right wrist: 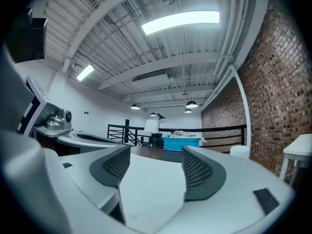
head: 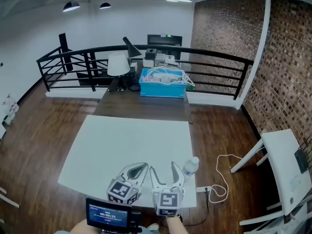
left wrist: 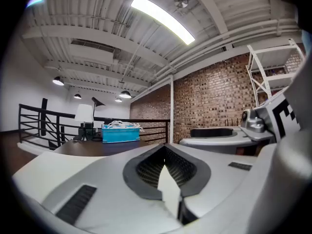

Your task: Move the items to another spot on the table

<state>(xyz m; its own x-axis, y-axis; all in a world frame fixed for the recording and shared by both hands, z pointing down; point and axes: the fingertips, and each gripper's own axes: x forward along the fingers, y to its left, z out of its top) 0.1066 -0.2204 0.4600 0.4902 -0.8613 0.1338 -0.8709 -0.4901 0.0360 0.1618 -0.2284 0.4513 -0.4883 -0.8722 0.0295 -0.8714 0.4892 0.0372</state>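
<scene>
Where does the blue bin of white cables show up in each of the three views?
Head view: blue bin, top centre.
Left gripper view: bin left of centre, mid-height.
Right gripper view: bin just right of centre, mid-height.
Shared landmark: white lamp, just left of the bin in all three.

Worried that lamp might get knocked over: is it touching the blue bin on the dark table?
Apart. The head view shows a strip of dark tabletop between the lamp and the blue bin.
</scene>
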